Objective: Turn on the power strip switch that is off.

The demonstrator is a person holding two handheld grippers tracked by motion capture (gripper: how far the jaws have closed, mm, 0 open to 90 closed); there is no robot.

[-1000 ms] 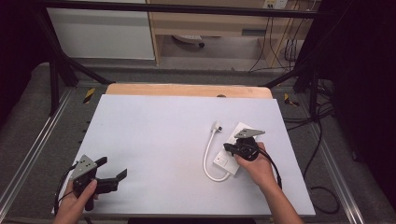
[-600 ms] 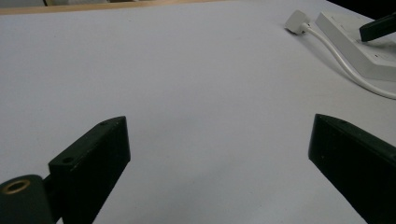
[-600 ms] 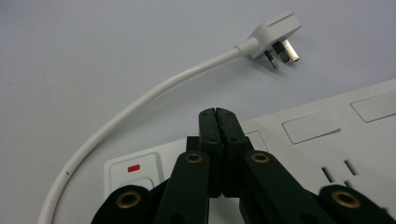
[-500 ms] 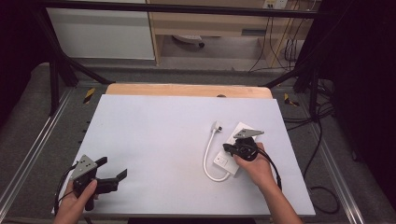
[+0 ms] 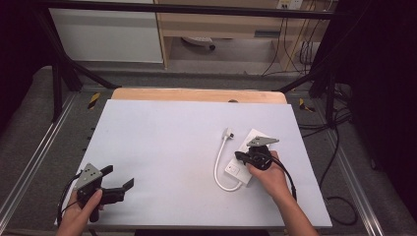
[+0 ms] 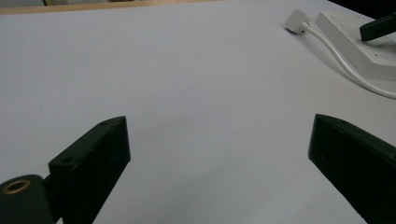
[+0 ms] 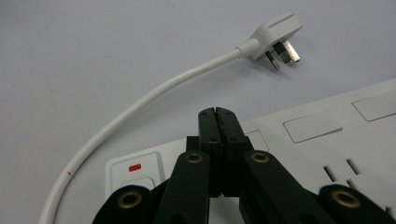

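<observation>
Even overhead light, dark surroundings, perhaps slightly soft focus, faint shadows

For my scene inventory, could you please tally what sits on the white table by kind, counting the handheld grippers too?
Power strip with its own cord and plug: 1
Handheld grippers: 2, the left gripper with jaws apart, the right gripper with jaws shut over the strip
Total: 3

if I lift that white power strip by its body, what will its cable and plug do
The cable lies in a loose curve, so it probably flexes and hangs. The plug would likely dangle and swing. The power strip looks rigid and flat, so it should probably keep its shape, though smooth plastic may slip.
</observation>
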